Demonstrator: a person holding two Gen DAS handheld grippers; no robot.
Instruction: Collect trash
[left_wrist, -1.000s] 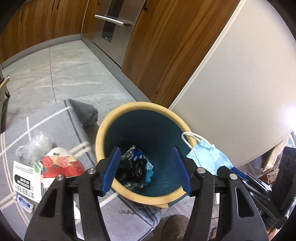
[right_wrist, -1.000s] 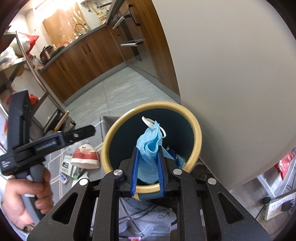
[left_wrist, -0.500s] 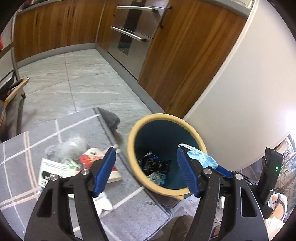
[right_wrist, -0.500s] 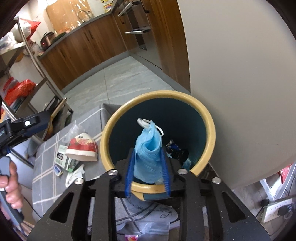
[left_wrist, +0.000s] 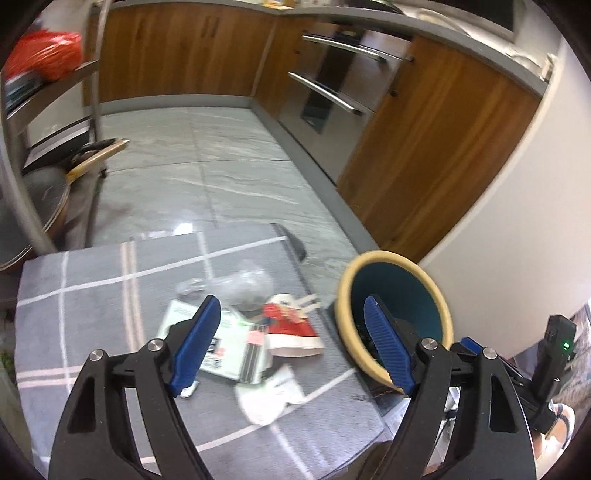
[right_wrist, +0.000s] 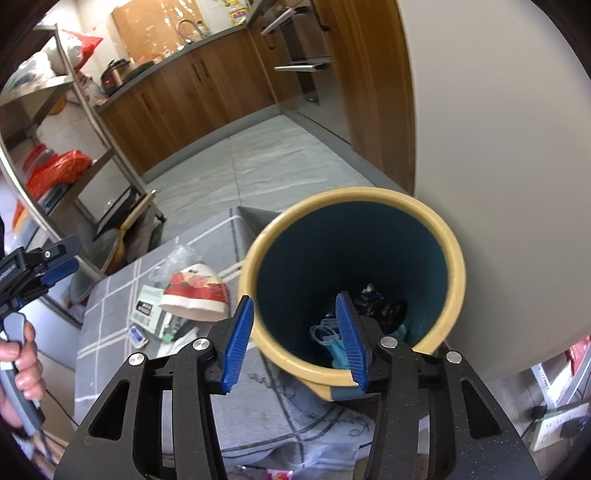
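trash: one mask in one bin

The bin has a pale yellow rim and a dark teal inside; at its bottom lie a light blue face mask and black crumpled wrapping. The cloth on the table is grey with a white check of crossing lines. On it lie a red paper bowl with a white flower pattern and cream rim, a white leaflet with black print, and clear plastic. Both tongs are black with ribbed blue pads. The cabinets are brown wood; the floor is grey marbled tile.
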